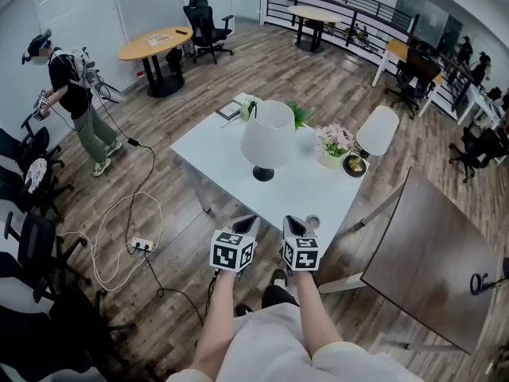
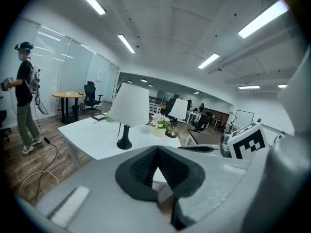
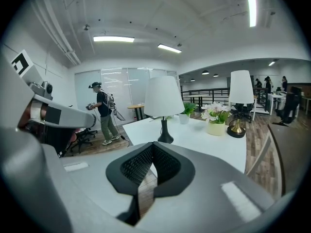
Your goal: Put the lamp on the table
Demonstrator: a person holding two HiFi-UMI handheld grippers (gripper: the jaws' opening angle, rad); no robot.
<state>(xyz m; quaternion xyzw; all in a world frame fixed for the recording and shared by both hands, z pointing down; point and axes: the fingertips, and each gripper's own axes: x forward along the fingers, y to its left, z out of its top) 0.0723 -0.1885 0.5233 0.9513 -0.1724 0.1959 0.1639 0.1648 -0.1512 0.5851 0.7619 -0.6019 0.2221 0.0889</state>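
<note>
A lamp point(image 1: 268, 138) with a white shade and a black base stands upright near the middle of the white table point(image 1: 215, 153). It also shows in the left gripper view as the lamp point(image 2: 129, 106) and in the right gripper view as the lamp point(image 3: 164, 98). A second lamp point(image 1: 374, 134), with a white shade and a gold base, stands at the table's right edge. My left gripper point(image 1: 242, 226) and right gripper point(image 1: 296, 226) hover side by side at the table's near corner, short of both lamps. Each is shut with nothing between its jaws, left gripper point(image 2: 156, 149) and right gripper point(image 3: 153, 143).
A pot of pale flowers point(image 1: 334, 143) and a green plant point(image 1: 299, 114) sit on the table by the lamps. A dark brown table point(image 1: 433, 253) stands close at the right. A power strip point(image 1: 141, 243) with cables lies on the floor at the left, near office chairs point(image 1: 24, 213) and a standing person point(image 1: 75, 94).
</note>
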